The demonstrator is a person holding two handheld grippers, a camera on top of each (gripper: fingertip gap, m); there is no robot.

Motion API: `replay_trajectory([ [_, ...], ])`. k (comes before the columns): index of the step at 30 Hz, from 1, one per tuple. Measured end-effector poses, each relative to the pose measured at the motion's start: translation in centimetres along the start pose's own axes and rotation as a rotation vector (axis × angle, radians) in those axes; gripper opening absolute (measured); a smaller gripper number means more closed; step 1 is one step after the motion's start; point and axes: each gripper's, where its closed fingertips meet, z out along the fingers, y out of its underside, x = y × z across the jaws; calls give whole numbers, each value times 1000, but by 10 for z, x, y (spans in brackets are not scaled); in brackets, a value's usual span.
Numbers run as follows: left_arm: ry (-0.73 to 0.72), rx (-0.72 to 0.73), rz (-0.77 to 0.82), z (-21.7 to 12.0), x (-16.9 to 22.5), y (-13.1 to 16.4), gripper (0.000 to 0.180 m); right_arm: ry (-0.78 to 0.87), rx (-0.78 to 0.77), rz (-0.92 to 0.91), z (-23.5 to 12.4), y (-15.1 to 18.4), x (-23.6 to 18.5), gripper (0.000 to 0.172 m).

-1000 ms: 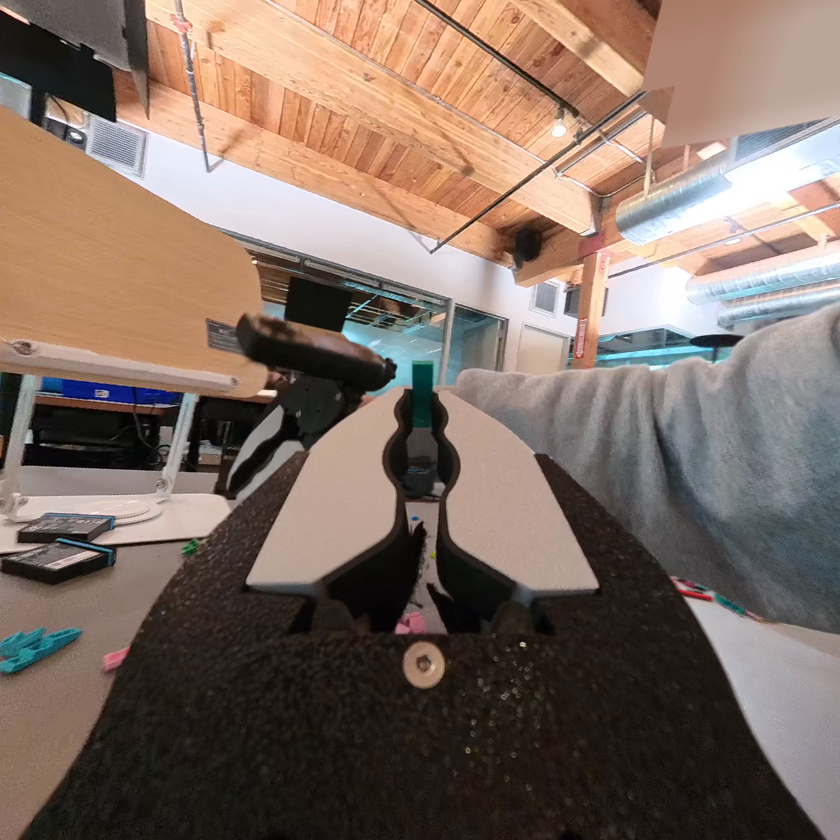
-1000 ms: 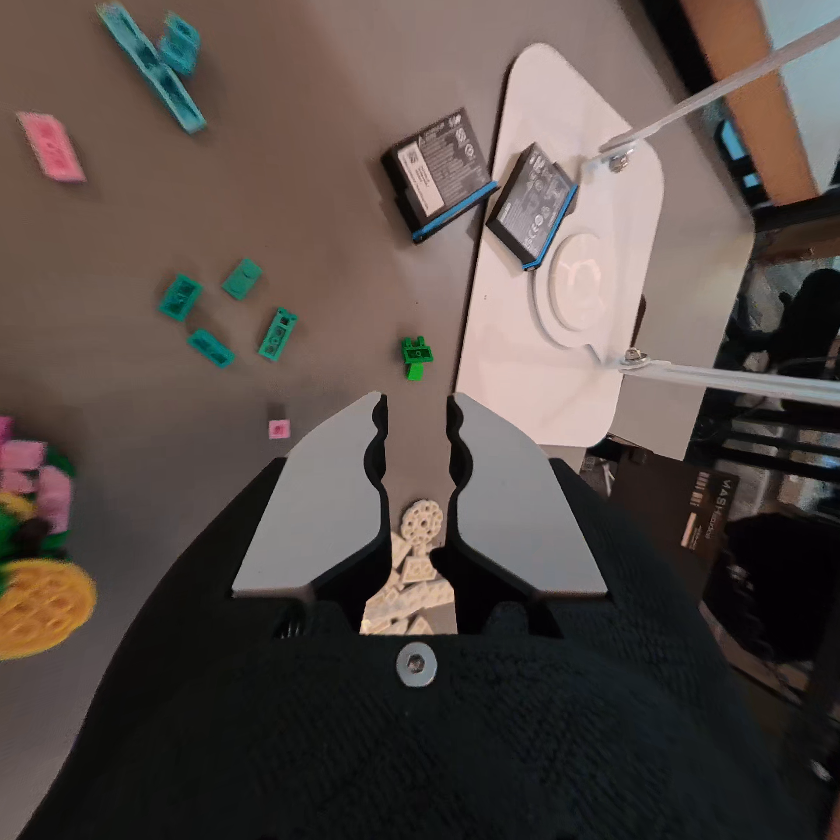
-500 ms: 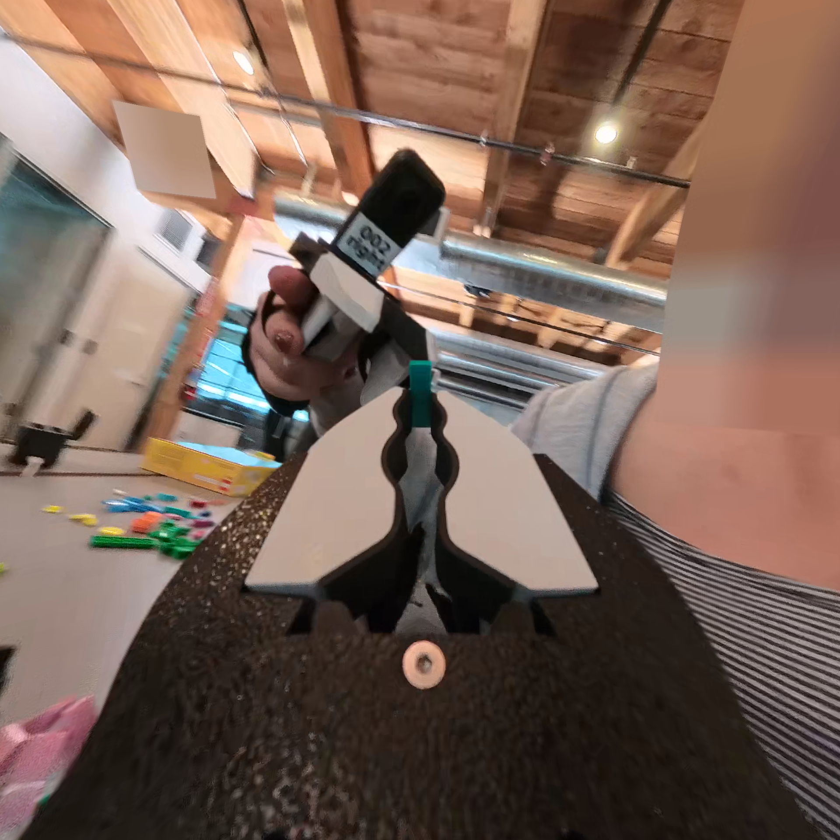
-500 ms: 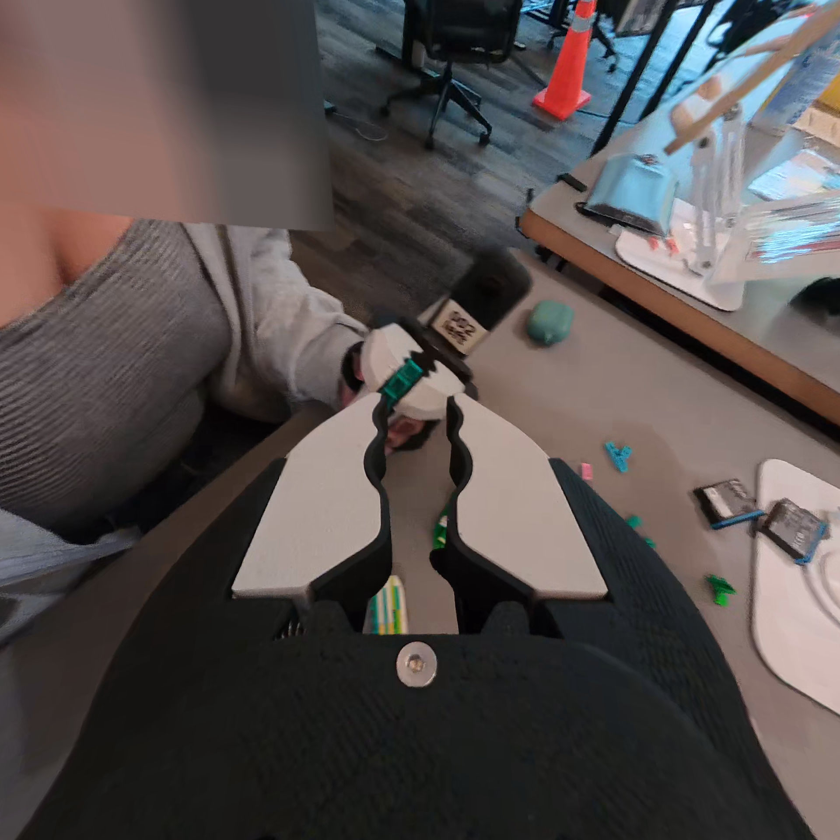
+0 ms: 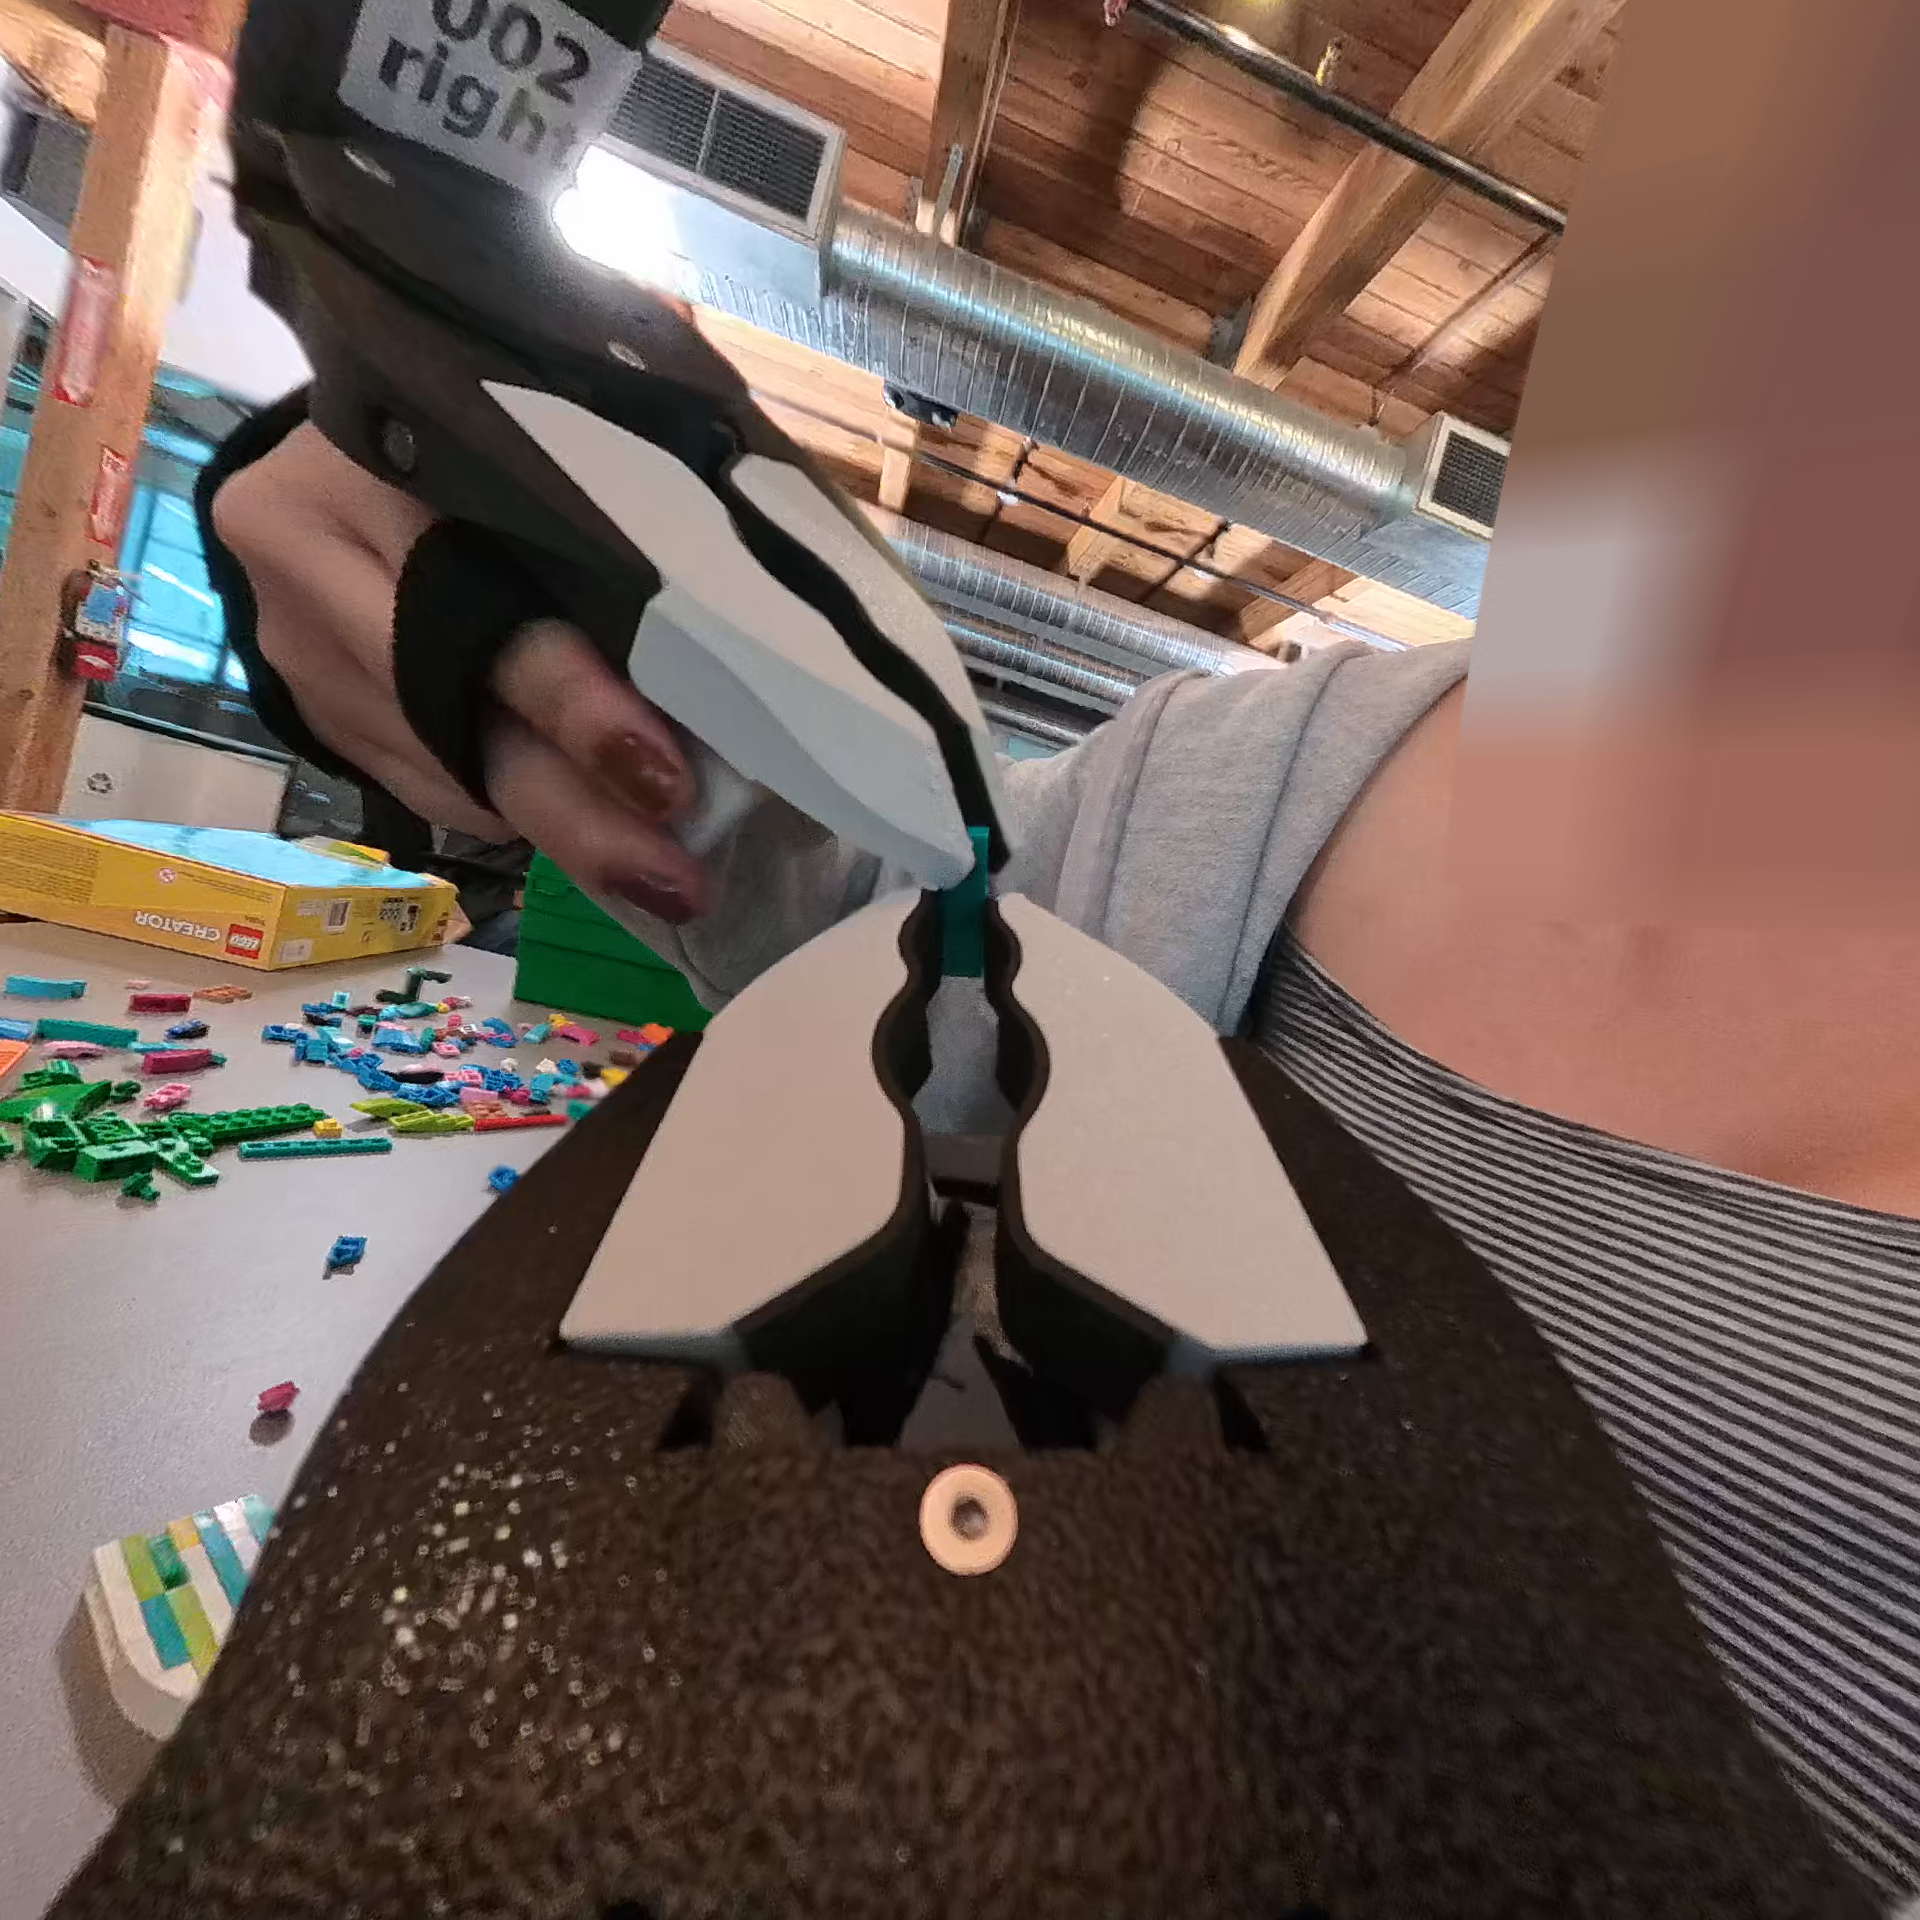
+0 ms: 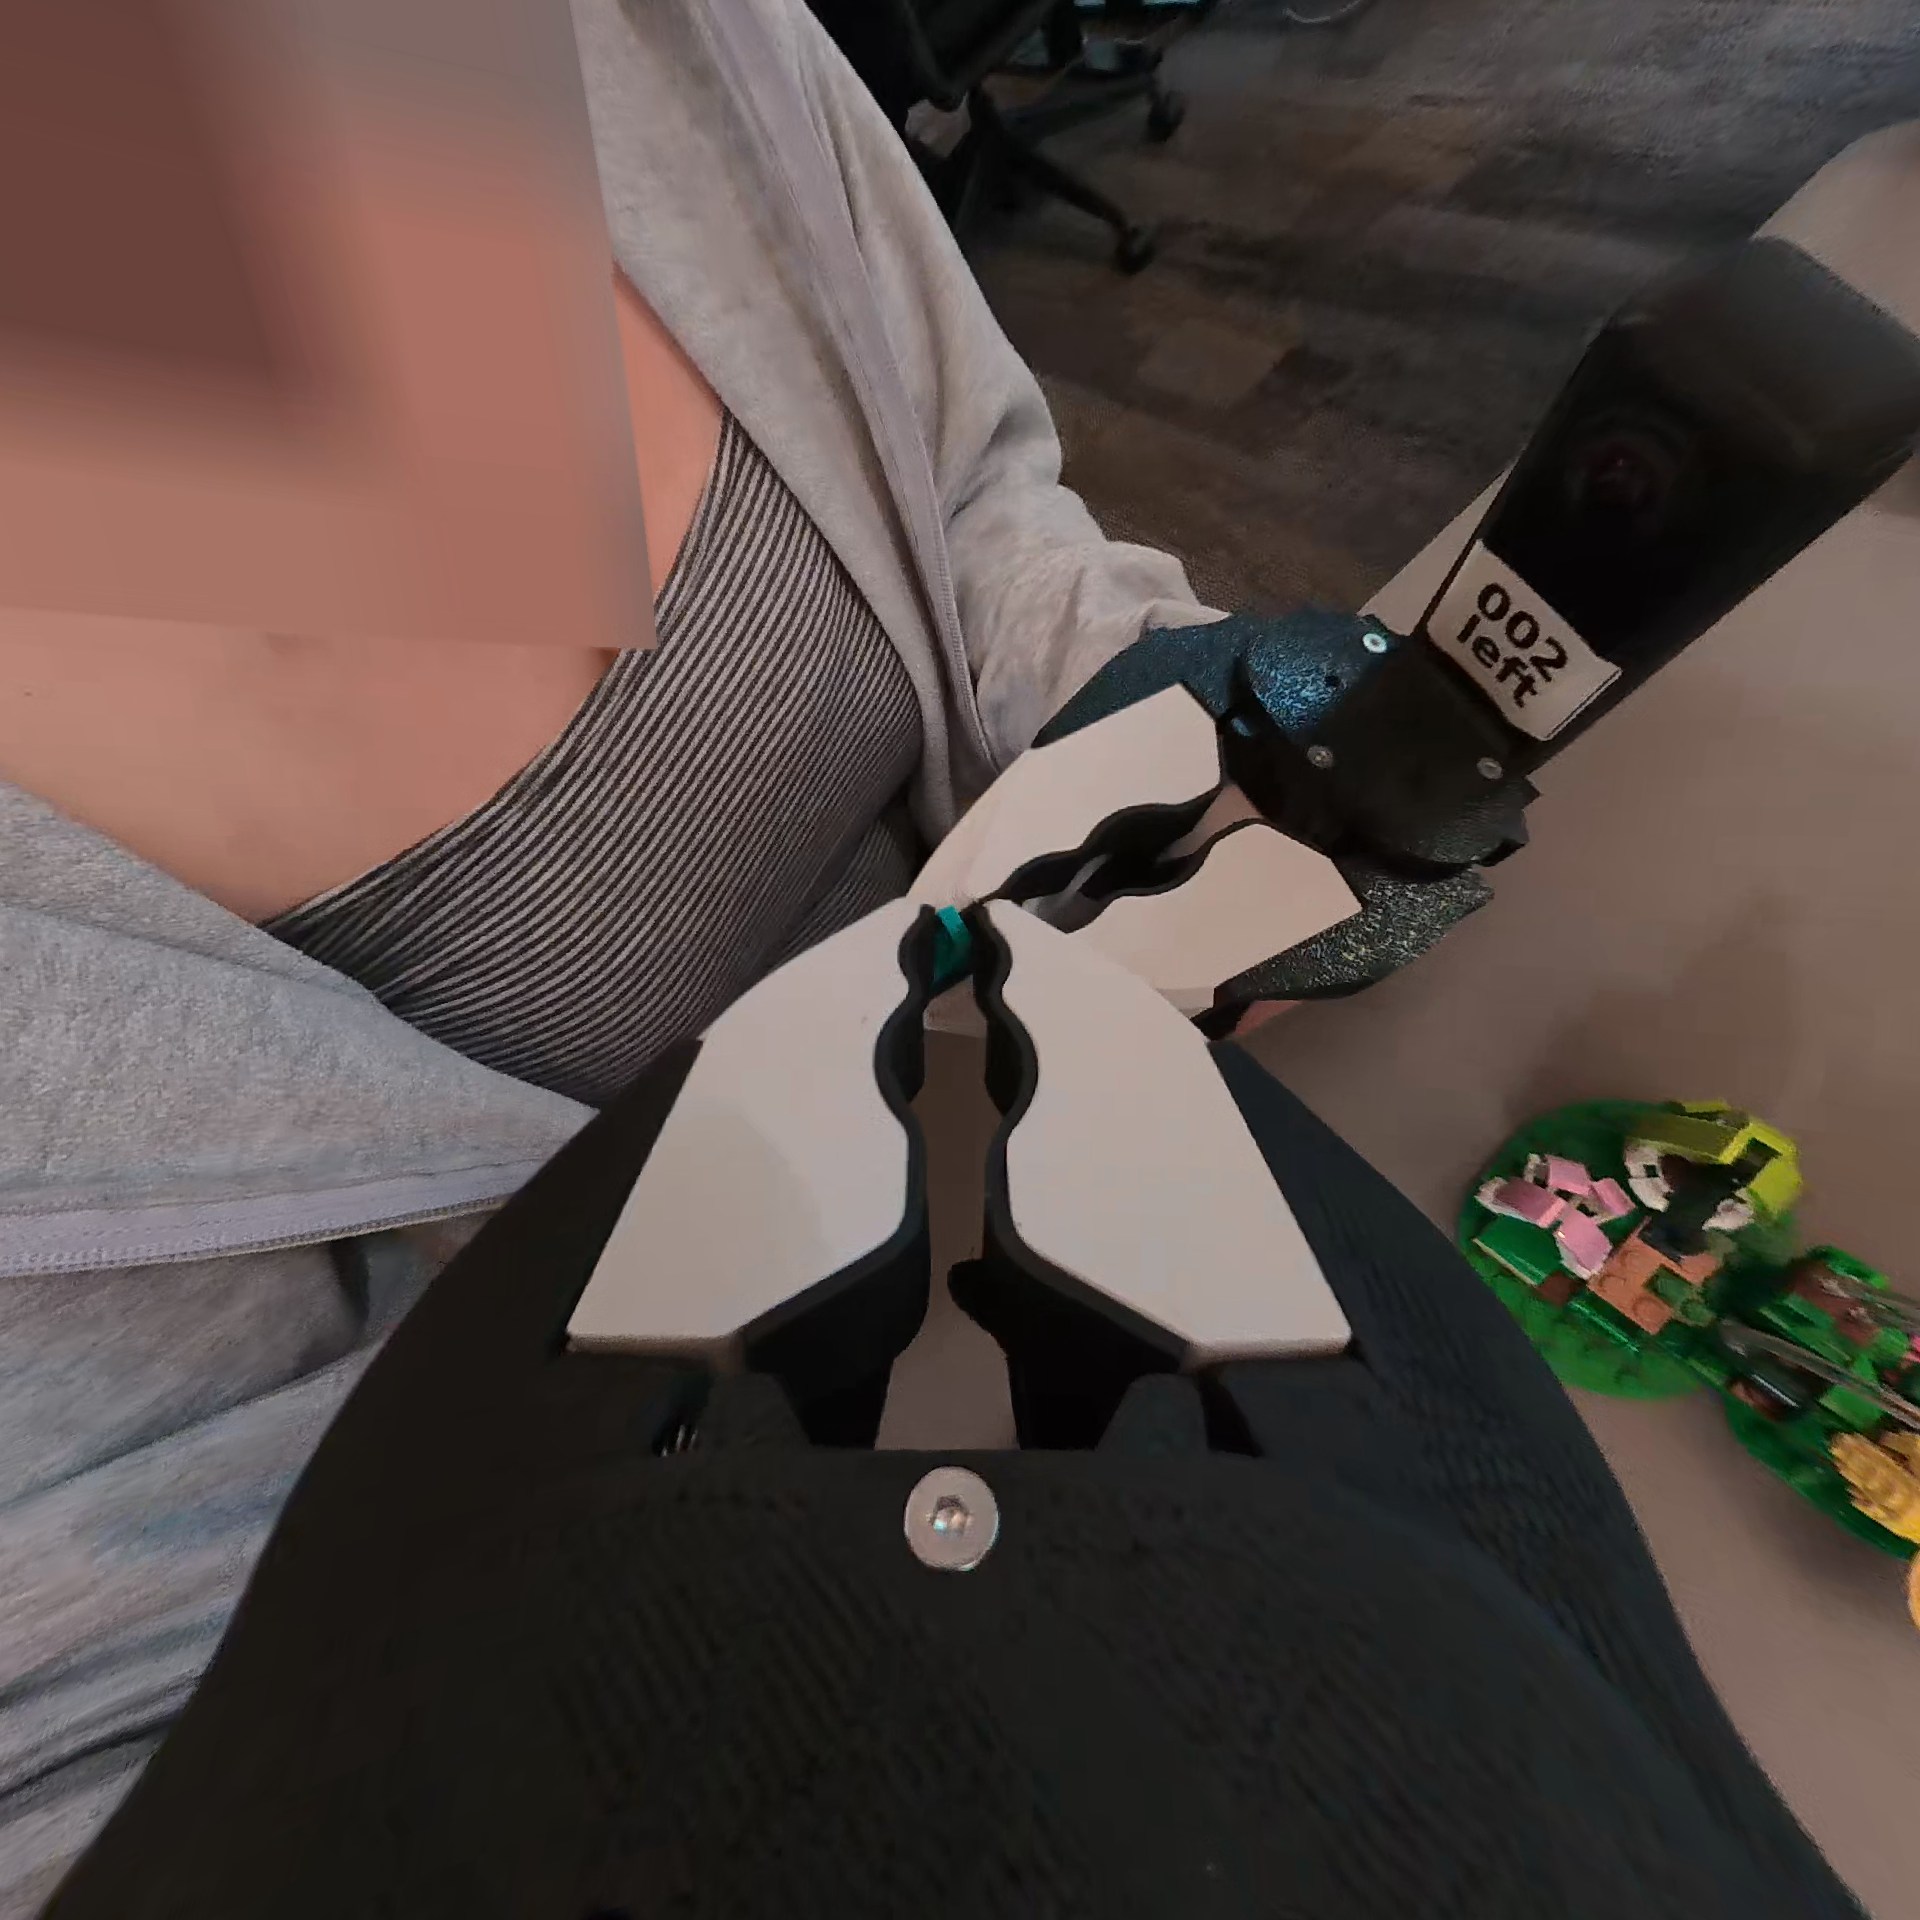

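Left wrist view: the left gripper [image 5: 961, 914] clamps a small teal brick [image 5: 964, 935] at its fingertips, while the right gripper [image 6: 951, 940] (held in a gloved hand [image 5: 416, 665]) pinches the same brick [image 6: 948, 945] from above, over a grey table [image 5: 156, 1351] strewn with loose bricks [image 5: 416, 1049].
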Motion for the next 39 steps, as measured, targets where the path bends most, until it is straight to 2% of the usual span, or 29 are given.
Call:
replay_trajectory([
  [3,-64,128,46,-8,-7,-16,10,77,71,-44,-12,-8,9,3],
  [6,-136,176,152,-18,-10,-28,0,132,160,-93,-28,-21,14,1],
  [11,-336,269,354,-36,-18,-49,3,221,163,-145,-40,-35,42,1],
  [14,-588,381,500,-66,-30,-70,6,395,117,-156,-54,-43,92,1],
  [17,-962,410,569,-110,-51,-83,2,641,16,-103,-79,-43,165,1],
  [19,-1219,421,594,-144,-59,-88,0,757,-113,-8,-88,-29,215,1],
  [20,-1285,442,624,-155,-56,-92,0,774,-192,37,-86,-18,235,1],
  [22,-1294,471,697,-158,-44,-100,0,776,-366,124,-76,9,267,1],
  [26,-1336,463,745,-163,-41,-103,0,774,-685,132,-61,52,308,2],
  [33,-1381,400,758,-165,-46,-103,0,697,-774,216,-44,67,324,2],
  [37,-1383,406,761,-165,-46,-103,0,663,-730,209,-45,60,318,23],
  [39,-1383,414,759,-166,-46,-104,0,654,-720,229,-48,61,313,42],
])
